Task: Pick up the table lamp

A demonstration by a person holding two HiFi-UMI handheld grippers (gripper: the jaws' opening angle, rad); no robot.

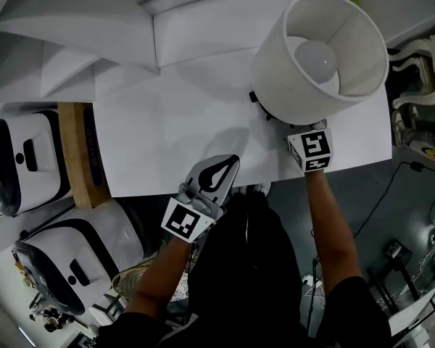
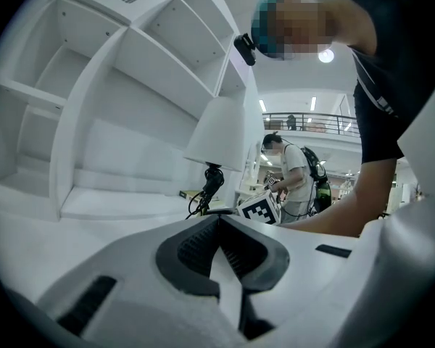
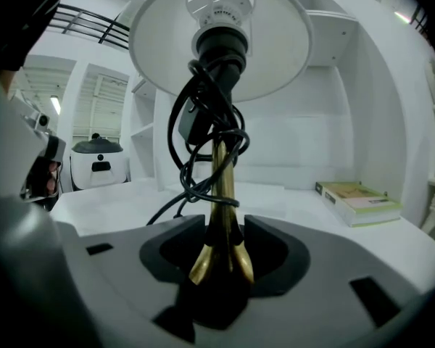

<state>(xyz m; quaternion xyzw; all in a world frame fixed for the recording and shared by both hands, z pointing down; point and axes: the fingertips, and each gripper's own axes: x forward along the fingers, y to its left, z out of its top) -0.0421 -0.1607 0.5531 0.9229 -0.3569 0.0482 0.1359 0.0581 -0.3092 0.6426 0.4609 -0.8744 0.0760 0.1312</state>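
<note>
Brass stem [image 3: 221, 187] of the table lamp [image 1: 319, 56] clamped low in the right gripper [image 3: 221, 230] jaws, at right rear of the white table [image 1: 174, 129] | left gripper [image 2: 219, 227] jaws together, empty, near the front edge | step: grip looks made; next: lift straight up, minding the black cord [image 3: 196, 107] wound round the stem | writing: none readable; book [image 3: 357, 200] cover print too small

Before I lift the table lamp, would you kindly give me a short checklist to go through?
1. Right gripper shut on the brass stem of the lamp: ok.
2. Cord wound round the stem, out of the jaws: ok.
3. Cord's trailing end free: cannot tell.
4. Nothing over the shade: ok.
5. Left gripper shut, empty, apart from the lamp: ok.
6. Book lies clear of the lamp: ok.
</note>
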